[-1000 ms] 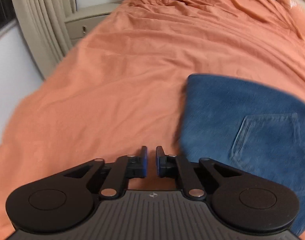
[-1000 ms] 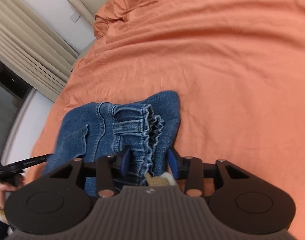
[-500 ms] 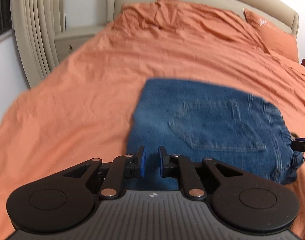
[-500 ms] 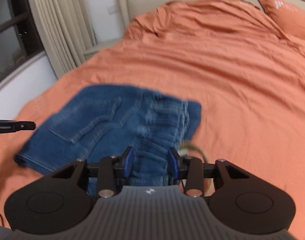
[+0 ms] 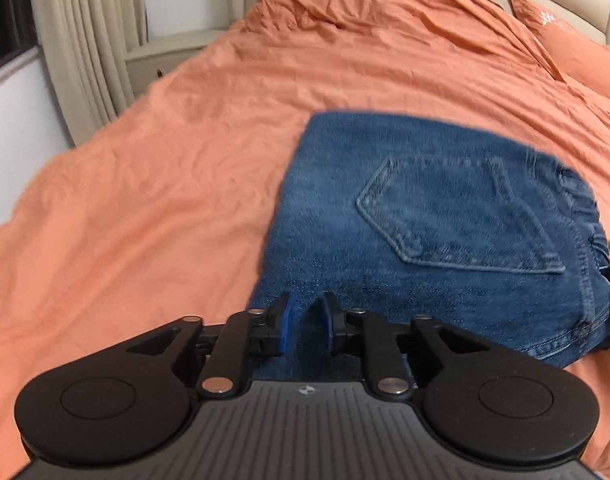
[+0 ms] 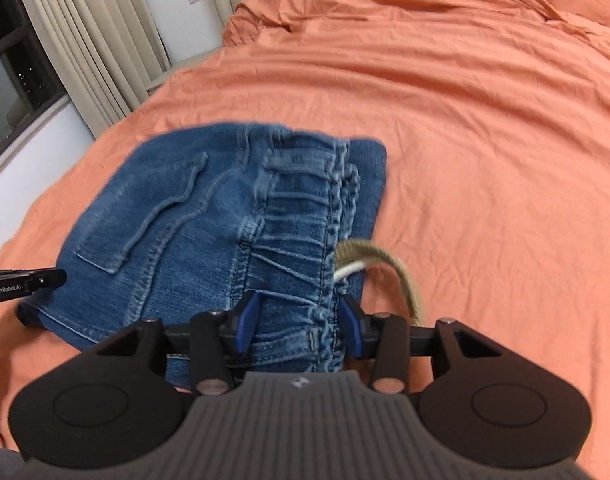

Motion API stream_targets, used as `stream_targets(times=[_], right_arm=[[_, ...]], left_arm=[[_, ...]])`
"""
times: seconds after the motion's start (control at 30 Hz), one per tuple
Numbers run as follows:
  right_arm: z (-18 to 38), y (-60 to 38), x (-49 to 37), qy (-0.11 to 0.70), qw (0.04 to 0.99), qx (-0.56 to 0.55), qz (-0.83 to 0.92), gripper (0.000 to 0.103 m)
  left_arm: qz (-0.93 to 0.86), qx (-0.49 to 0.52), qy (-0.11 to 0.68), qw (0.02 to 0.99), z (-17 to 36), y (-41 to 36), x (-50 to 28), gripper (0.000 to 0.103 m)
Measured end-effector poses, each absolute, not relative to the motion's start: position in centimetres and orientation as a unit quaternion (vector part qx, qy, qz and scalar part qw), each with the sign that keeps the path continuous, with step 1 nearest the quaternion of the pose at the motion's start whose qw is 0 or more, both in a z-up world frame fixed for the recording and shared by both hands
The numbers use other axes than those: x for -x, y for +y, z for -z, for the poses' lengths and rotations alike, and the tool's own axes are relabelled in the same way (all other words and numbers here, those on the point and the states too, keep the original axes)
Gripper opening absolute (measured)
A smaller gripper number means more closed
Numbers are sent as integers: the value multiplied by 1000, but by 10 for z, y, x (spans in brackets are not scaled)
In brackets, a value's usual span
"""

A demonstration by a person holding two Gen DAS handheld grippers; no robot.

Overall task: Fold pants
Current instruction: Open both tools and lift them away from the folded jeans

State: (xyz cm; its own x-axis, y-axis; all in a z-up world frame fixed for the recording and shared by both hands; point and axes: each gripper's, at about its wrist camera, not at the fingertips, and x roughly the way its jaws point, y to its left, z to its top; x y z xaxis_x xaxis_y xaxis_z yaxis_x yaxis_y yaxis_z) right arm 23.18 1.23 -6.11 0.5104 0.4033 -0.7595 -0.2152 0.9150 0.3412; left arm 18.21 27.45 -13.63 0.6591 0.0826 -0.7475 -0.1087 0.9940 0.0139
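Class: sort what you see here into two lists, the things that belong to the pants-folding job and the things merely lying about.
Part of the job:
folded jeans
left gripper
right gripper
drawstring cord

Just lying about:
orange bedspread
orange pillow
curtains
nightstand

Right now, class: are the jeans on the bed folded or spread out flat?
Folded. The jeans form a compact stack on the bedspread, with no legs trailing.

L tool [image 5: 304, 327] jaws narrowly apart; R tool [image 6: 297, 328] jaws wide apart.
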Motion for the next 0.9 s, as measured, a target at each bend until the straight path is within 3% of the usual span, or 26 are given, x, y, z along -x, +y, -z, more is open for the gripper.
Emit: stream_targets(times=[0.03,0.17,0.37,0.43,0.5,0.7,0.9], right_arm=[[53,11,-230,457,866,-99,-178,42],[6,2,-210,418,884,-84,-191,64],[-81,-15,-156,319,930,-41,-178,82],[-105,-23,-132,281,945,-33,-165,82],[-126,-32,-109,249,957,-29,-146,82],[-151,-58,-54,247,959,-56,-124,82],[-146,-66,-5,247,961,-81,-90,82]], left_arm=[[-53,12,396,917,126,271,-177,26],[-53,-4,355,934,78,250,-155,34],[-61,-55,280,957,1,200,-111,40],[-70,-68,247,964,-20,182,-92,47],[-79,-87,221,968,-37,164,-75,62],[-72,-110,169,977,-62,119,-18,78],[-94,-122,169,974,-49,86,12,93]])
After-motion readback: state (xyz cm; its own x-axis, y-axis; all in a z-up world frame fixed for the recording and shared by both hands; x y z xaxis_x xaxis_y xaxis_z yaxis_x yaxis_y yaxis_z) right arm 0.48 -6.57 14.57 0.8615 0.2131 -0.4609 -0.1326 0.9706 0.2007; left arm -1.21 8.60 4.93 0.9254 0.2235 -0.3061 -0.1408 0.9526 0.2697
